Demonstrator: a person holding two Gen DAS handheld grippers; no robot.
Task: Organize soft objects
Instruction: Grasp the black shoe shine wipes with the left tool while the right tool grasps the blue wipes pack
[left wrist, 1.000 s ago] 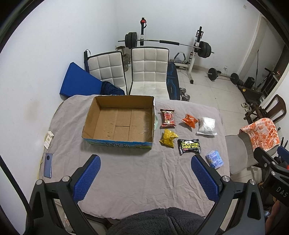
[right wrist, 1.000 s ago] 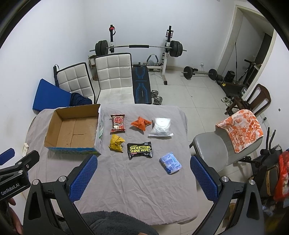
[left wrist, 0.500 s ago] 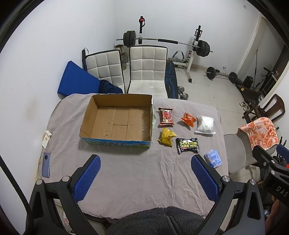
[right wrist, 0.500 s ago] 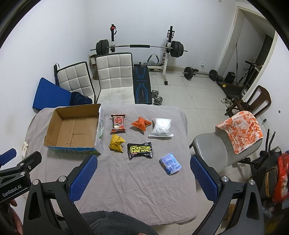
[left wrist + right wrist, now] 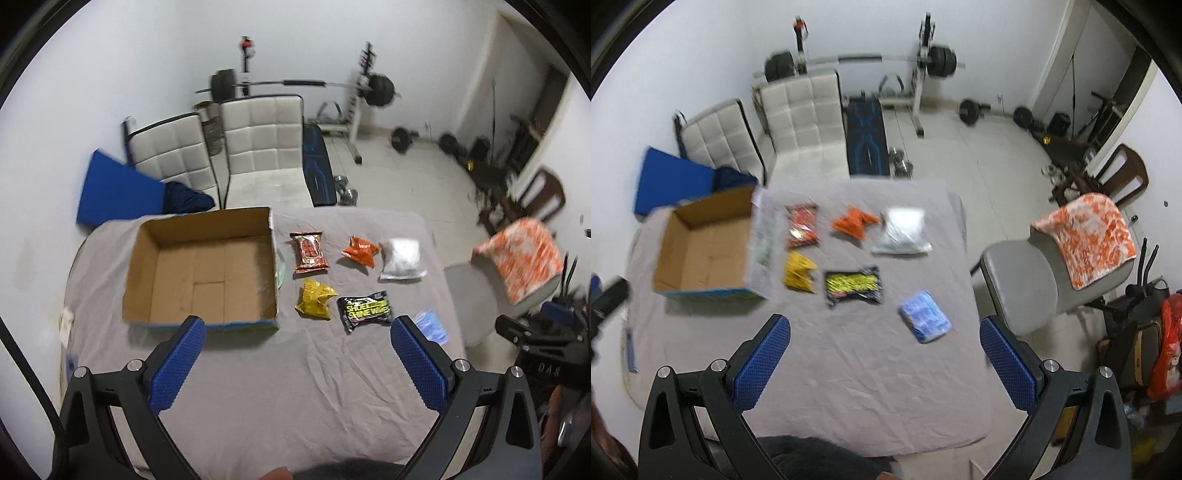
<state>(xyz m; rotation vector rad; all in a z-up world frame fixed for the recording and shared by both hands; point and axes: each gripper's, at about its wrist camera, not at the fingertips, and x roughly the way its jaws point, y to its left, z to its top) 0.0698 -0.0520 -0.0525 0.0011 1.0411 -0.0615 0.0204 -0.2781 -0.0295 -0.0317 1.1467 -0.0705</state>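
An open, empty cardboard box (image 5: pixel 207 273) stands on the grey-covered table (image 5: pixel 277 387), left of several soft packets: a red one (image 5: pixel 309 252), an orange one (image 5: pixel 361 251), a white one (image 5: pixel 402 259), a yellow one (image 5: pixel 314 298), a black wipes pack (image 5: pixel 365 310) and a blue pack (image 5: pixel 924 316). My left gripper (image 5: pixel 295 365) is open and empty, high above the table's near side. My right gripper (image 5: pixel 882 362) is open and empty, also high, nearest the blue pack. The box (image 5: pixel 705 247) and packets also show, blurred, in the right wrist view.
Two white padded chairs (image 5: pixel 262 147) and a blue mat (image 5: pixel 118 188) stand behind the table. A grey chair with an orange cloth (image 5: pixel 1086 236) is at the right. A weight bench and barbell (image 5: pixel 306 85) fill the back. A phone (image 5: pixel 629 349) lies at the table's left edge.
Both grippers have moved forward and lower toward the table, so the box and packets look larger. The right view is motion-blurred. Nothing was grasped; both stay open.
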